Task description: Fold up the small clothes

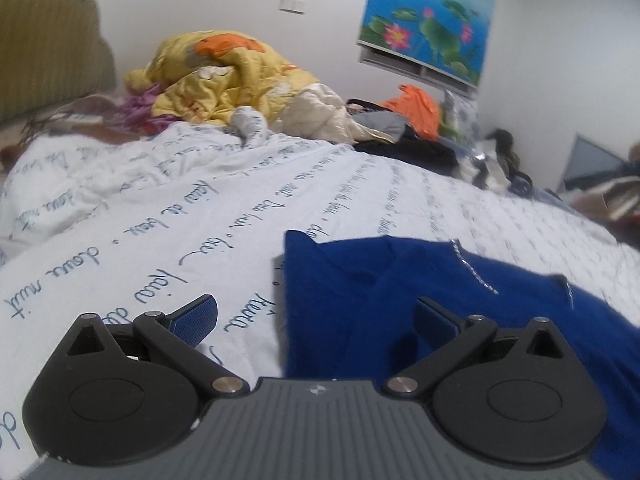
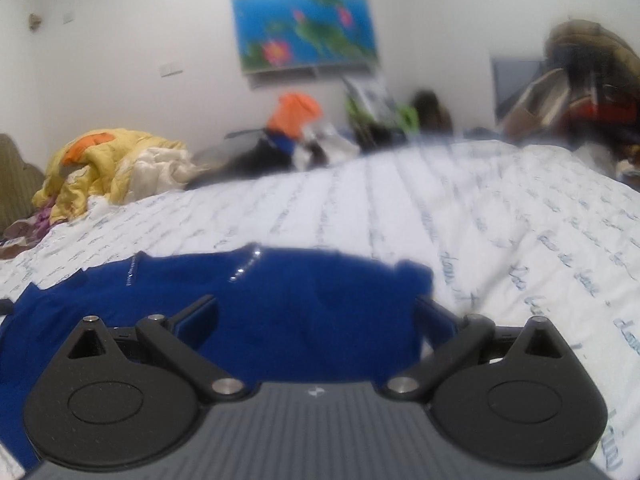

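A royal-blue knit garment (image 1: 420, 280) with small silver trim lies on the white bedsheet (image 1: 180, 208) printed with blue script. My left gripper (image 1: 316, 316) is open, low over the garment's left edge, with one finger over the sheet and the other over the blue cloth. In the right wrist view the same blue garment (image 2: 280, 300) fills the near middle. My right gripper (image 2: 316, 312) is open and empty, low over the garment's right part. This view is blurred.
A yellow and orange quilt heap (image 1: 224, 76) lies at the far left of the bed. Dark and orange clothes (image 1: 408, 120) are piled at the far side by the wall. A lotus picture (image 1: 428, 12) hangs on the wall. More clutter (image 2: 580, 80) stands at the right.
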